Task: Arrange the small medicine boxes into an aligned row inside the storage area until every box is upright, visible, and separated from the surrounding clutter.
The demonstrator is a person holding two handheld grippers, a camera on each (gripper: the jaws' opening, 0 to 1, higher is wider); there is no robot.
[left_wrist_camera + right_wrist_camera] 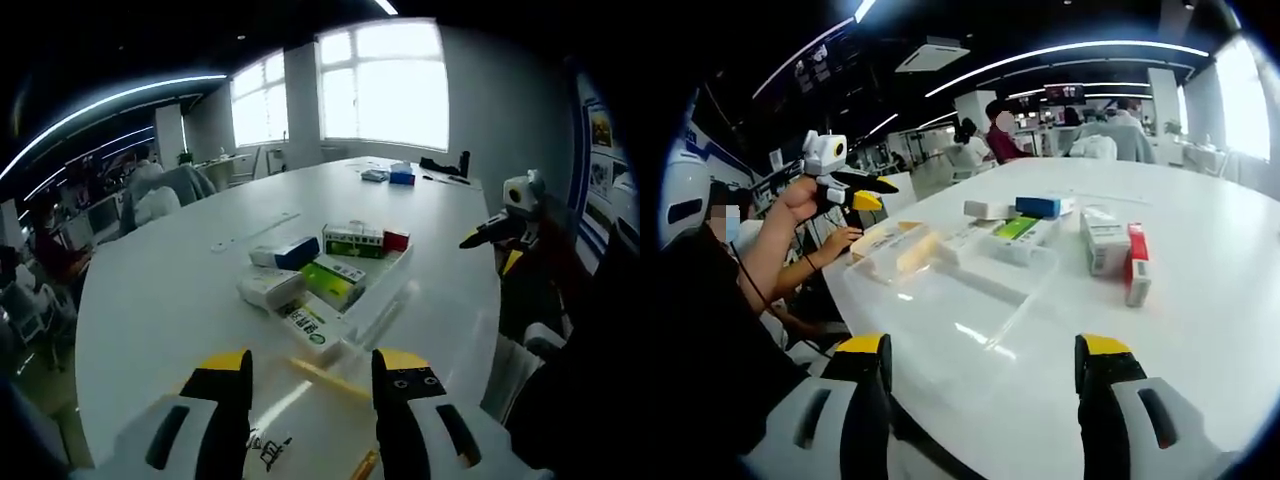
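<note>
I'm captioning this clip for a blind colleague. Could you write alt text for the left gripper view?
A cluster of small medicine boxes lies jumbled beside a clear plastic tray on a large white oval table, with the open yellow-tipped black left gripper raised before them. The right gripper shows at the table's right edge, and bright windows lie beyond.

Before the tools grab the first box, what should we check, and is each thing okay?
1. Left tool open: ok.
2. Right tool open: ok.
3. Both tools holding nothing: ok.
4. Clear tray within view on the white table: ok.
5. Boxes in an aligned row: not ok; the blue box, green box and red box lie jumbled.
6. Every box upright: not ok.
</note>
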